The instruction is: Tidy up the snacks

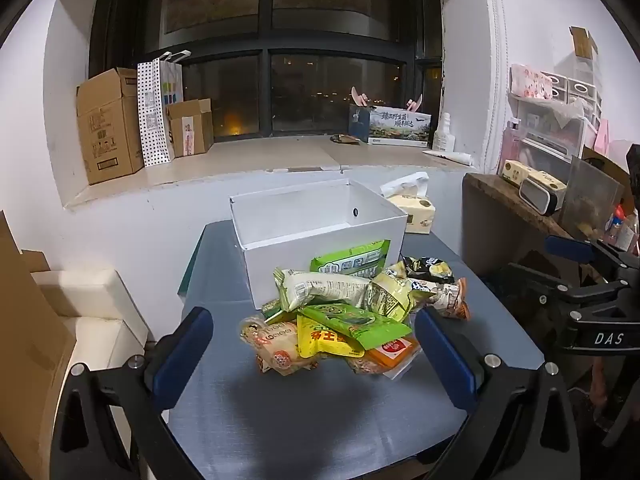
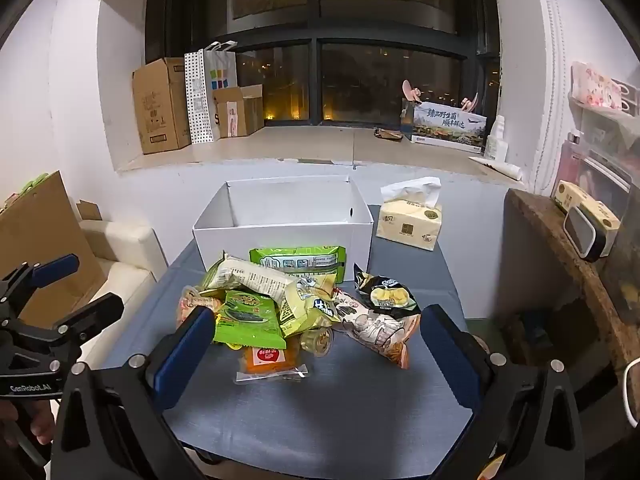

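I read "DAS" in white capitals on the black body of the right gripper (image 1: 580, 280), at the right edge of my left wrist view. "GenRobot.AI" stands in white on the black body of the left gripper (image 2: 56, 292), at the left edge of my right wrist view. On the windowsill beyond the white box (image 2: 280, 236), a printed carton (image 2: 448, 126) carries large Chinese characters I cannot make out with certainty. The lettering on the snack packets (image 2: 296, 300) before the white box is too small to read.

Grey-blue desk (image 2: 360, 408), carrying an open white box (image 2: 280, 240) at the back, a heap of snack packets (image 2: 296, 308) before it, a tissue pack (image 2: 410, 224) beside the box.
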`<state>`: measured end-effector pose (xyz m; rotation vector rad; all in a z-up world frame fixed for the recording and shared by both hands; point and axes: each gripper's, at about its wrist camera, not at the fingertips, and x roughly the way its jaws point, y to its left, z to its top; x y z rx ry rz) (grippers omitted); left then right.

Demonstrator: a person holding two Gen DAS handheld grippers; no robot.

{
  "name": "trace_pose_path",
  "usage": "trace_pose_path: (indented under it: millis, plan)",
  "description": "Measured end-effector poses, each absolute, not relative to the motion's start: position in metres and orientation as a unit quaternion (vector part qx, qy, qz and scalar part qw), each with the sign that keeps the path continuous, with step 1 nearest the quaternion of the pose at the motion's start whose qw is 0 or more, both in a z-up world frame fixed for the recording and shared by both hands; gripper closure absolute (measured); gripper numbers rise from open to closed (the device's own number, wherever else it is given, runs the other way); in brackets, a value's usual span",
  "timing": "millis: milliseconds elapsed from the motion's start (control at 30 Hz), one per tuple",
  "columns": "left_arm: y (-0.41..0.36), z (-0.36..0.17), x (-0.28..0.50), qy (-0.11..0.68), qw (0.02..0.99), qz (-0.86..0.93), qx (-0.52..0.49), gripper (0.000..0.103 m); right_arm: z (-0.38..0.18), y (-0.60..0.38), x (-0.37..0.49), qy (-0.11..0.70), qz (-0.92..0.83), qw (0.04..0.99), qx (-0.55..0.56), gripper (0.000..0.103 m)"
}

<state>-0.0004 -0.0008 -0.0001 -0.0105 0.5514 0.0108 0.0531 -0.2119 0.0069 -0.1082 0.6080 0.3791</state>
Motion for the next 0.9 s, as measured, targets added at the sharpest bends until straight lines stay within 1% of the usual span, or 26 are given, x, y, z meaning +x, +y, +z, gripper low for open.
trace_pose_path:
  millis: [333, 367, 900]
  plan:
    - [0.000, 0.001, 0.002, 0.279, 0.960, 0.004, -0.027, 0.000, 0.005, -0.212, 0.052, 0.296, 0.185, 0.936, -0.054, 0.000]
    - [0.000, 0.002, 0.002, 0.280, 0.960, 0.005, -0.029, 0.000, 0.012, -0.215, 0.049, 0.294, 0.188, 0.936, -0.047, 0.000]
    - [-0.006, 0.005, 0.003, 0.283, 0.959, -0.005, -0.028, 0.000, 0.014, -0.221, 0.046, 0.288, 0.186, 0.938, -0.042, 0.000]
